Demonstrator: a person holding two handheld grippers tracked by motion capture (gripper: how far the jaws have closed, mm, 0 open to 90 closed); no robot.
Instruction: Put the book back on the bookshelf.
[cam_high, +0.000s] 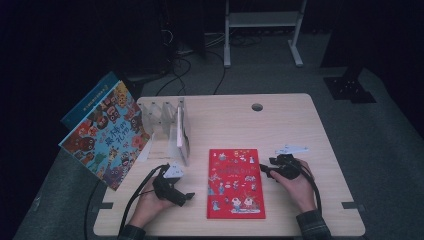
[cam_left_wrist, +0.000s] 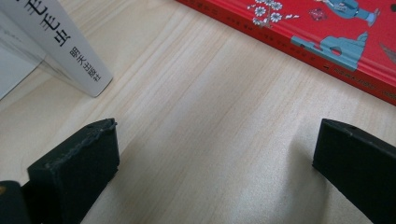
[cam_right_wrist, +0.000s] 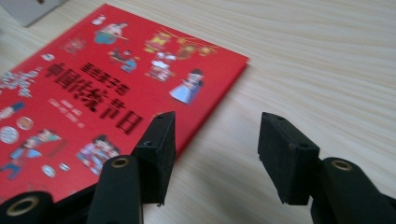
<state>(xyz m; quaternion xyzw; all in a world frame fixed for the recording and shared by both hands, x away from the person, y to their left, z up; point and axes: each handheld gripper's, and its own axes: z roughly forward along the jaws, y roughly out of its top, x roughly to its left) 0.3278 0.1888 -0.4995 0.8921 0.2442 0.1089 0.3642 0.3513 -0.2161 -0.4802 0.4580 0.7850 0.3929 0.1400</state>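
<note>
A red picture book lies flat on the wooden table, front and centre. My left gripper is held low just left of the book, pointing toward it. In the left gripper view it stands wide open over bare wood, with the red book beyond the jaws. My right gripper sits at the book's right edge. In the right gripper view it is partly open and straddles that edge: one jaw over the red cover, the other over the table, neither pressing anything.
A clear divider rack stands at the back left with a white book upright in it; its spine is close to my left gripper. A colourful picture book leans off the table's left edge. A cable hole lies near the far edge.
</note>
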